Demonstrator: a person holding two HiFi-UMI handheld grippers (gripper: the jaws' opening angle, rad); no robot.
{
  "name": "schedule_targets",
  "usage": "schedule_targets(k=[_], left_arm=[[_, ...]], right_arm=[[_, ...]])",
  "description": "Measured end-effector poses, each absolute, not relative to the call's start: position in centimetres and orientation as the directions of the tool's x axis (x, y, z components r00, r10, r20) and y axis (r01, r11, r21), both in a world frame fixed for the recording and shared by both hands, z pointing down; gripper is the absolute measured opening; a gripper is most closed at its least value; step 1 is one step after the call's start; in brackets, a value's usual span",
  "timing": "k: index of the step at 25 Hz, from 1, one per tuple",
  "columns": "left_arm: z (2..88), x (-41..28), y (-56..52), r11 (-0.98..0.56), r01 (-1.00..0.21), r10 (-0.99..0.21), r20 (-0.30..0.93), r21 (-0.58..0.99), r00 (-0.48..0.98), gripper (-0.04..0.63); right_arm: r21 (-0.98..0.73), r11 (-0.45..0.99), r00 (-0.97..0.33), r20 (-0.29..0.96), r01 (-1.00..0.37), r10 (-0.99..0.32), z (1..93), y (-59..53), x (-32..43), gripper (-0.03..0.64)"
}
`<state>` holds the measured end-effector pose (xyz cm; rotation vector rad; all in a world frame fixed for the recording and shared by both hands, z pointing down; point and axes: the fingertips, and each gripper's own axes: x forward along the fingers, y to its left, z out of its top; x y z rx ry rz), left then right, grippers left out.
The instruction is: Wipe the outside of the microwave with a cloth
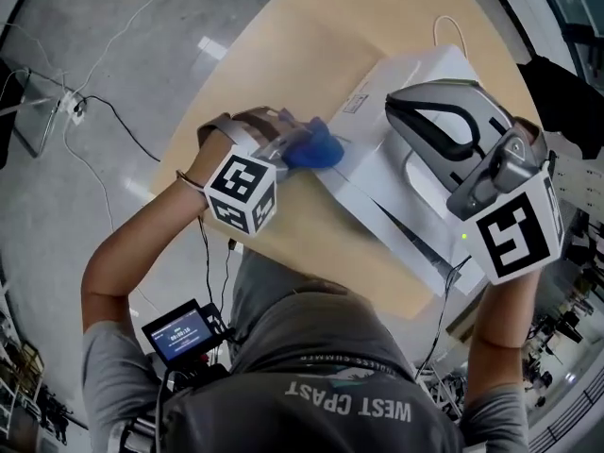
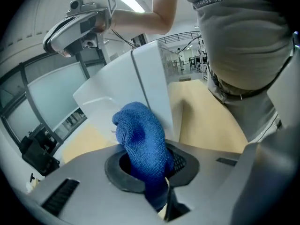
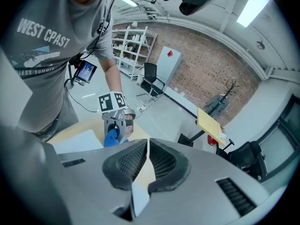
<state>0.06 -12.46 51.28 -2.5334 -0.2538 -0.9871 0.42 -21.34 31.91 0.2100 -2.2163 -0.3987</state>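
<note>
A pale wooden table (image 1: 283, 55) carries the microwave (image 1: 363, 192), a white box that lies slantwise under the person in the head view. The table top shows bare to the microwave's left and behind it. The person, in a grey T-shirt, stands at the microwave's near end with one arm reaching out on each side of it.

The right gripper (image 1: 401, 111) is over the microwave's top, pointing down and away from the person. In the right gripper view its jaws (image 3: 147, 161) are closed pad to pad with nothing between them. Whether it touches the top I cannot tell.

The left gripper (image 1: 288, 144) is at the microwave's left side, low, near the table top. Its jaws are clamped on a blue cloth (image 1: 319, 149). In the left gripper view the cloth (image 2: 140, 139) bulges out of the jaws in a rounded wad, right in front of an upright edge of the microwave (image 2: 140, 88). The wad lies against that left side wall or just off it; the pictures do not settle which. The right gripper view shows the same from the microwave's other side: the left gripper (image 3: 112, 125) with the cloth (image 3: 111, 138) in its jaws, just past the white top.

A thin white cable (image 1: 444, 28) loops up behind the microwave's far end. A small green light (image 1: 465, 237) glows at the microwave's near end.
</note>
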Motion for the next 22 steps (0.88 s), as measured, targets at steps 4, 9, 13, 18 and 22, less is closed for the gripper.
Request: schedule_targets(k=[4,9,13,18,22], left_arm=[[50.5,-1.8,-11.8,-0.895,0.33,0.004,0.734,-0.301,0.68,0.078],[41.6,-3.0,-14.6,-0.983,0.077,-0.036,0.594,-0.164,0.803,0.078],[30.7,-0.1,-14.9,-0.998,-0.038,-0.019,0.291,0.058,0.956,0.078],[25.7,4.4,-13.5,-0.992,-0.023,-0.011,0.102,0.123,0.995,0.078],[23.3,9.7,-9.1,-0.996,0.055,0.06,0.06,0.076,0.996,0.078]], right_arm=[[0.357,0.923,-0.645,0.673,-0.146,-0.363,31.4,-18.5,2.0,0.031],[0.33,0.862,-0.67,0.543,-0.385,-0.507,28.2,-15.2,4.7,0.031],[0.137,0.723,-0.659,0.327,-0.677,-0.678,23.4,-12.3,7.6,0.032],[-0.035,0.565,-0.564,0.129,-0.825,-0.816,20.6,-9.3,11.9,0.032],[-0.006,0.434,-0.434,0.074,-0.901,-0.898,18.8,-3.9,16.6,0.032]])
